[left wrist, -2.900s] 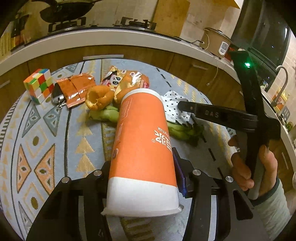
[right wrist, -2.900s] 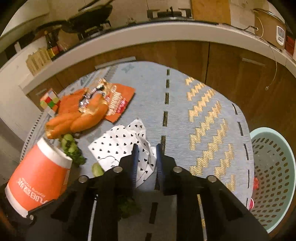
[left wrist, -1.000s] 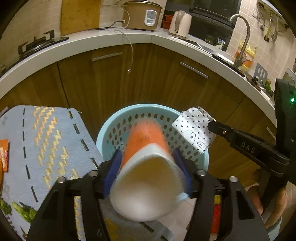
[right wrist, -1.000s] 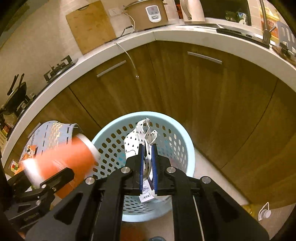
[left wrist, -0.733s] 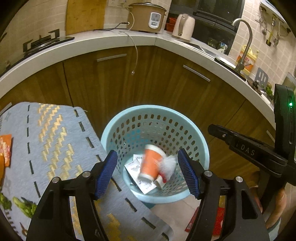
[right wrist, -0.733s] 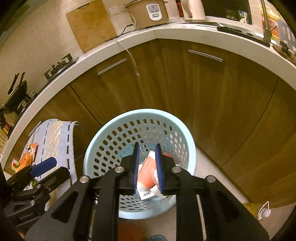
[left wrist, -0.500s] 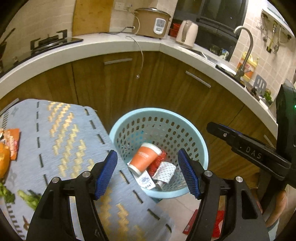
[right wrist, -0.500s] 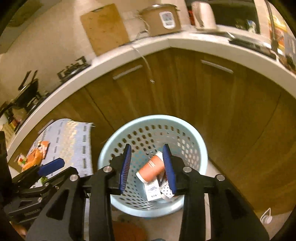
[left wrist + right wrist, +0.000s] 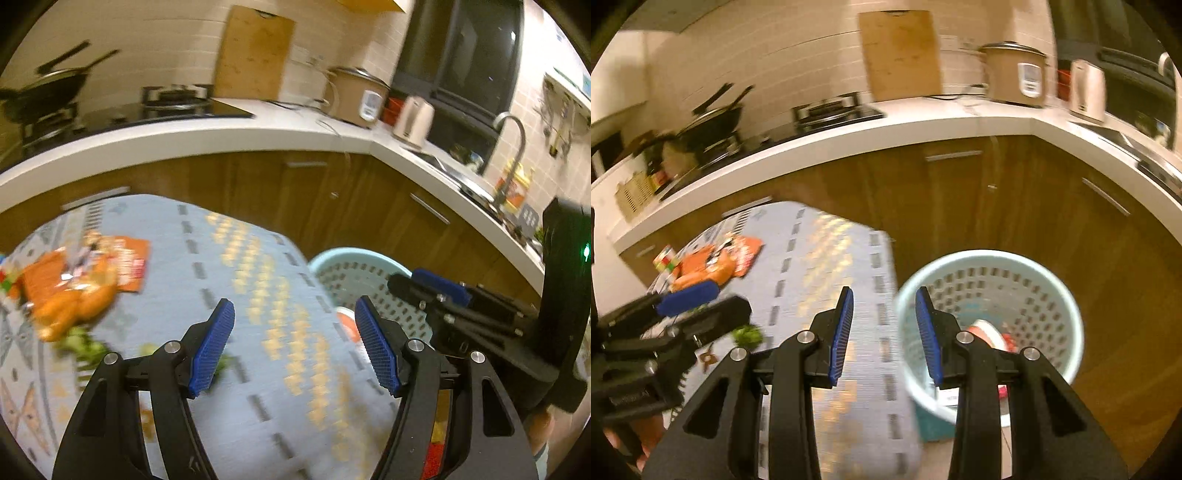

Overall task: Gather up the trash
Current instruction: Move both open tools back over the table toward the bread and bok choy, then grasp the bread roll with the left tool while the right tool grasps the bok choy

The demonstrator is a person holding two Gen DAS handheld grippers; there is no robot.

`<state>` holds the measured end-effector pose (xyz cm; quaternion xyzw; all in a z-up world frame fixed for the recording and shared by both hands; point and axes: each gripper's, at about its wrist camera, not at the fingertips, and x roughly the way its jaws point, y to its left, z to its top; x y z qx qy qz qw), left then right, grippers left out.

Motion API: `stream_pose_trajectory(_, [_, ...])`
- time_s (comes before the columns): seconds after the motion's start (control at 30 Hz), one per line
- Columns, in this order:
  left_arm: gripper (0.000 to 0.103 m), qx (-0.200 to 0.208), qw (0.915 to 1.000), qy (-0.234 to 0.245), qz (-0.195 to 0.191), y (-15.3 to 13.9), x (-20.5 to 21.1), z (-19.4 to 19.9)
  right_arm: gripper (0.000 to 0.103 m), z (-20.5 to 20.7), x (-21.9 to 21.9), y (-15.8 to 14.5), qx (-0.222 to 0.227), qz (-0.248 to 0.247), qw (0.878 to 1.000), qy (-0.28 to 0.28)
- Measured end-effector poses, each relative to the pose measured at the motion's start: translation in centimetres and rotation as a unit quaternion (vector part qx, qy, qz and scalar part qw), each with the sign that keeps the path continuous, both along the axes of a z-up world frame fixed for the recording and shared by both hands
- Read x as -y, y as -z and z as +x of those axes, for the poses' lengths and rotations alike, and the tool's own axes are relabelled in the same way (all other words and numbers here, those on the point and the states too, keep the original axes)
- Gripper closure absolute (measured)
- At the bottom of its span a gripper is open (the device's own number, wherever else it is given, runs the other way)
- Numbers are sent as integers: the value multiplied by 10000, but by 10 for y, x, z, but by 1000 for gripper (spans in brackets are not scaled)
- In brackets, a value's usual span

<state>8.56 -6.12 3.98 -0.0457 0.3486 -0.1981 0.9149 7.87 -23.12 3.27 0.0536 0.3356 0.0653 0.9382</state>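
Observation:
My left gripper [image 9: 295, 332] is open and empty above the blue patterned tablecloth [image 9: 236, 266]. My right gripper [image 9: 884, 325] is open and empty over the table's right edge, beside the light blue basket [image 9: 1067, 295]. The basket also shows in the left wrist view [image 9: 351, 258]. The orange cup [image 9: 984, 330] lies inside it with other scraps. Orange snack wrappers [image 9: 122, 258] and orange peels [image 9: 70, 306] lie at the table's left, with green vegetable scraps [image 9: 85, 343] in front of them. The left view is blurred.
A colour cube [image 9: 666, 258] sits at the far left of the table. Wooden cabinets [image 9: 997, 206] and a white counter [image 9: 886, 133] curve behind, with a rice cooker [image 9: 1015, 74], kettle [image 9: 1086, 88] and wok [image 9: 713, 118] on it. The basket stands on the floor right of the table.
Both grippers let go of the cup and the spotted paper into the basket, then swung left and up from the basket toward the table. The right jaws have opened wider.

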Motion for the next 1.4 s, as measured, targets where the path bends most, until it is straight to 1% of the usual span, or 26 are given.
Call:
stream_pose_trajectory(0.2, [37,127,9982,-579,-109,-9,-68,-8,71,1,-53,9,-22,-29,9991,-417])
stream_pose_trajectory(0.3, [37,122,9960,-856,-205,-6,-101,-12,71,4,-78,17,-77,16,9981,-610])
stream_pose_trajectory(0.4, [37,40,9918,-1244,-306,4,-137,-12,71,7,-101,28,-155,-21,9969,-773])
stream_pose_trajectory(0.5, [37,-44,9875,-1527,-394,14,-163,-11,71,11,-119,38,-258,-29,9957,-893])
stream_pose_trajectory(0.57, [37,-116,9859,-1618,-412,21,-174,-9,71,13,-132,43,-278,-67,9946,-1000])
stream_pose_trajectory(0.63, [37,-220,9854,-1651,-351,28,-183,-3,71,15,-142,46,-292,-105,9937,-1077])
stream_pose_trajectory(0.67, [37,-247,9856,-1643,-322,30,-184,-1,70,16,-146,47,-296,-133,9934,-1101])
stream_pose_trajectory(0.73, [38,-284,9861,-1617,-263,33,-187,4,60,19,-150,50,-292,-199,9935,-1086])
stream_pose_trajectory(0.8, [38,-304,9867,-1588,-179,34,-188,11,58,21,-151,53,-323,-241,9937,-1048])
stream_pose_trajectory(0.9, [38,-391,9873,-1536,-86,38,-187,27,56,25,-148,57,-465,-140,9928,-1098])
stream_pose_trajectory(0.97, [38,-480,9877,-1487,60,42,-184,40,54,28,-147,58,-531,-110,9924,-1106])
stream_pose_trajectory(1.07, [40,-655,9871,-1437,251,51,-180,57,47,30,-150,61,-613,-140,9911,-1177])
stream_pose_trajectory(1.13, [47,-759,9865,-1413,318,58,-178,64,46,30,-153,62,-652,-211,9898,-1250])
stream_pose_trajectory(1.17, [49,-824,9863,-1391,317,61,-177,67,46,30,-154,63,-664,-228,9893,-1281])
stream_pose_trajectory(1.23, [58,-914,9860,-1362,299,66,-176,71,46,31,-154,64,-696,-245,9892,-1264])
stream_pose_trajectory(1.27, [60,-938,9860,-1345,299,68,-176,72,46,32,-154,64,-734,-230,9889,-1269])
stream_pose_trajectory(1.3, [67,-966,9858,-1341,315,70,-175,73,46,32,-154,65,-770,-214,9885,-1284])
stream_pose_trajectory(1.33, [69,-965,9851,-1378,356,72,-175,74,46,34,-154,66,-834,-198,9878,-1298])
stream_pose_trajectory(1.4, [72,-919,9852,-1414,297,71,-177,71,46,35,-154,68,-911,-191,9869,-1320])
